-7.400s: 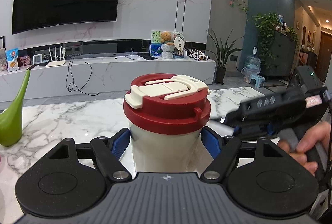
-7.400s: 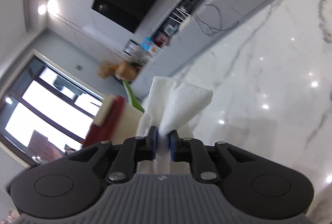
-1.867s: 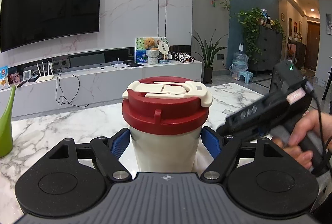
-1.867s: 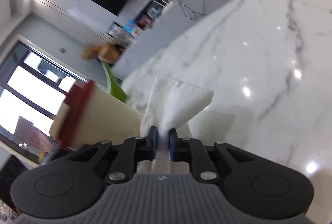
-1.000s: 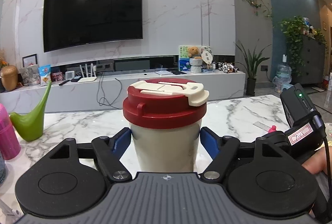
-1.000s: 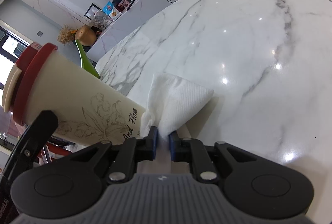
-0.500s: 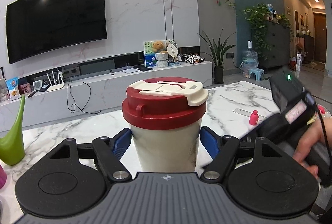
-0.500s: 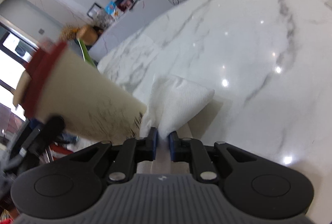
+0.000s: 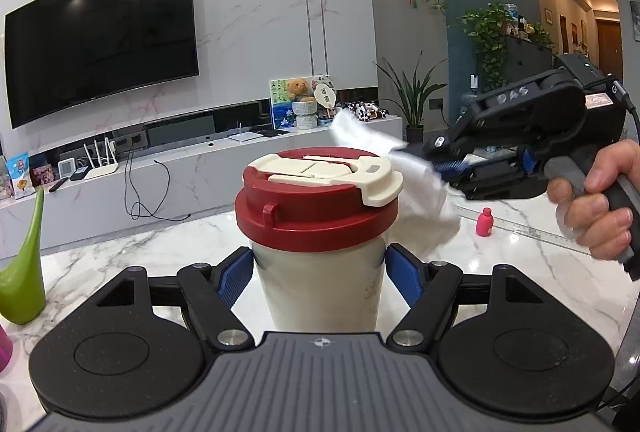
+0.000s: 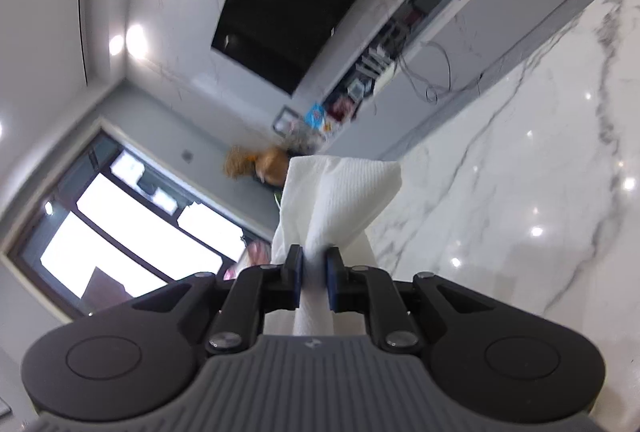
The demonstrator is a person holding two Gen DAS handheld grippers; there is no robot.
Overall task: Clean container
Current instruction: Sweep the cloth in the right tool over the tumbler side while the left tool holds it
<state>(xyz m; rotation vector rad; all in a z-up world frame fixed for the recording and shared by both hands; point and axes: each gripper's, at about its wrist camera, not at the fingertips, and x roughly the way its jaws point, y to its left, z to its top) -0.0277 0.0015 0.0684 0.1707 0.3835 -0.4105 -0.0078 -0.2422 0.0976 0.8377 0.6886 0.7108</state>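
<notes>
A cream cup (image 9: pixel 320 288) with a red lid (image 9: pixel 316 204) and a cream flip clasp stands upright between the blue pads of my left gripper (image 9: pixel 318 274), which is shut on it. My right gripper (image 10: pixel 313 274) is shut on a white paper towel (image 10: pixel 336 200). In the left wrist view the right gripper (image 9: pixel 444 166) comes in from the right at lid height, and its towel (image 9: pixel 420 192) touches the right side of the lid and the cup's upper wall. The cup is out of sight in the right wrist view.
The white marble table (image 9: pixel 500 272) carries a green watering can (image 9: pixel 24 272) at the left, a small pink bottle (image 9: pixel 484 222) and a clear ruler (image 9: pixel 532 230) at the right. A TV wall and a low console lie behind.
My right gripper has risen from beside the cup's lower wall to lid height, and the towel now lies against the lid's right edge. The left gripper still holds the cup, turned slightly.
</notes>
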